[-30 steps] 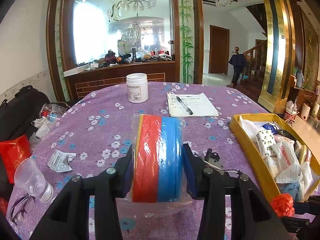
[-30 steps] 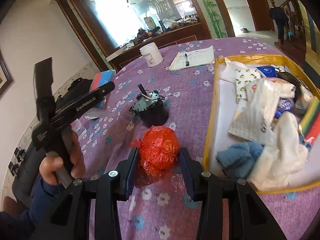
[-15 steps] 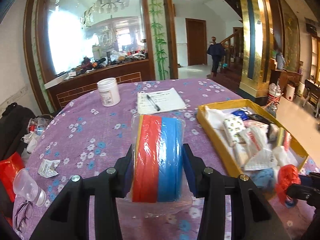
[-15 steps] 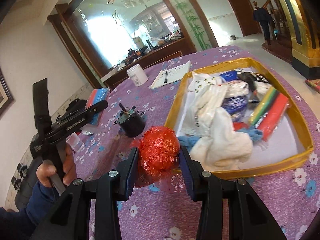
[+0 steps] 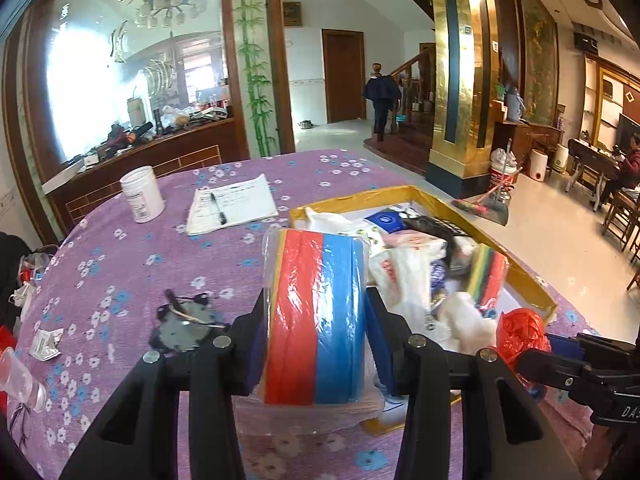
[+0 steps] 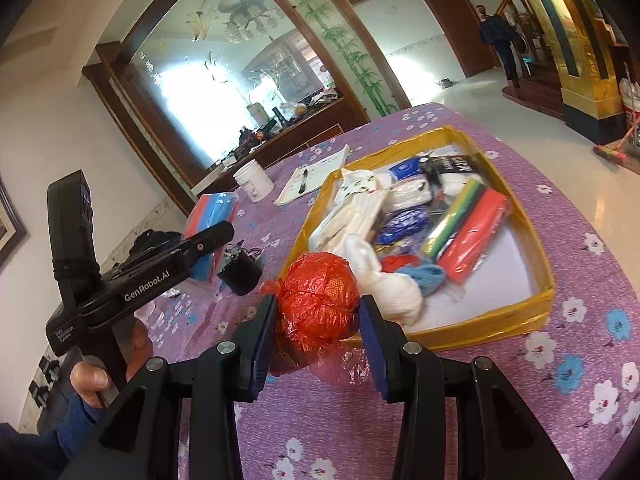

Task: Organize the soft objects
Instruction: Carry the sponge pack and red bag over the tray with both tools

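My left gripper (image 5: 316, 332) is shut on a plastic-wrapped pack of red, blue and yellow sponges (image 5: 316, 312), held above the near left edge of the yellow tray (image 5: 528, 280). My right gripper (image 6: 320, 320) is shut on a balled red plastic bag (image 6: 320, 296), held just before the tray's near corner (image 6: 480, 328). The tray holds several soft items: white cloths, a blue cloth, wrapped packs. The sponge pack (image 6: 212, 216) and left gripper (image 6: 208, 240) show in the right wrist view; the red bag (image 5: 520, 332) shows in the left wrist view.
A round table with a purple flowered cloth (image 5: 120, 264) carries a black motor-like part (image 5: 184, 328), a white jar (image 5: 142, 194), a notepad with pen (image 5: 232, 204), a clear cup (image 5: 20, 380) and wrappers at the left edge. The floor lies beyond the table's right side.
Both grippers have swung right toward the tray, each still holding its object. The sponge pack now overlaps the tray's near left edge; the red bag sits at its near corner.
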Demonstrator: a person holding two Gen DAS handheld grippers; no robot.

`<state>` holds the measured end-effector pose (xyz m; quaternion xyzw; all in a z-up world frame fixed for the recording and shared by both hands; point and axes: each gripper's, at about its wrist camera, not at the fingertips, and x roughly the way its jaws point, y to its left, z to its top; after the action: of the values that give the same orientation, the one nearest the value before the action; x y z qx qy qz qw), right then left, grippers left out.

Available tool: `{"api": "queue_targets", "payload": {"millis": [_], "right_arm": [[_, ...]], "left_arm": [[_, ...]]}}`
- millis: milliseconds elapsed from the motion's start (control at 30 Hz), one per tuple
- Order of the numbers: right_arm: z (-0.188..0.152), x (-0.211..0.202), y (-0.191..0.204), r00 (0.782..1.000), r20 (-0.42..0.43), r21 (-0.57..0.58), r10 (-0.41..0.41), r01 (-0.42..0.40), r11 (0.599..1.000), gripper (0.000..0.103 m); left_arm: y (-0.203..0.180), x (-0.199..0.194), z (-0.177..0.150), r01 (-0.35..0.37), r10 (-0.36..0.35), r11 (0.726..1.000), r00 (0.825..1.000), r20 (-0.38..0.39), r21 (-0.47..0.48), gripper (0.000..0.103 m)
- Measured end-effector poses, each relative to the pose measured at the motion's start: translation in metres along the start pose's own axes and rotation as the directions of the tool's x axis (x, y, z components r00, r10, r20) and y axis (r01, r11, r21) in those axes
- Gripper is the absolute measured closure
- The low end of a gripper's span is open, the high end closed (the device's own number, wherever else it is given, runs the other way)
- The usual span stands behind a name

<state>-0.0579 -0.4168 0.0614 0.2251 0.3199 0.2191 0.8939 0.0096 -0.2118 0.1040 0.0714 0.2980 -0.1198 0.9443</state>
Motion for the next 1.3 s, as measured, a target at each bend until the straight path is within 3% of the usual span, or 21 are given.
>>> {"api": "queue_targets", "payload": {"millis": [500, 833, 1000, 1300], "right_arm": [[0.004, -0.023, -0.041, 0.998, 0.054, 0.081, -0.043, 0.038, 0.996, 0.059], [0.027, -0.027, -0.053, 0.99, 0.063, 0.12, -0.124, 0.116, 0.986, 0.059], [0.052, -0.008, -0.053, 0.985, 0.045, 0.122, -0.167, 0.161, 0.979, 0.059], [0.065, 0.039, -0.062, 0.971, 0.022, 0.1, -0.239, 0.236, 0.967, 0.059]], "left_arm": [[-0.065, 0.025, 0.012, 0.102, -0.101, 0.994, 0.995, -0.027, 0.033, 0.06], [-0.075, 0.055, 0.012, 0.194, -0.196, 0.98, 0.977, -0.079, -0.038, 0.06], [-0.062, 0.068, 0.007, 0.231, -0.24, 0.968, 0.966, -0.099, -0.096, 0.06], [-0.065, 0.08, 0.005, 0.253, -0.263, 0.963, 0.958, -0.117, -0.09, 0.06]]}}
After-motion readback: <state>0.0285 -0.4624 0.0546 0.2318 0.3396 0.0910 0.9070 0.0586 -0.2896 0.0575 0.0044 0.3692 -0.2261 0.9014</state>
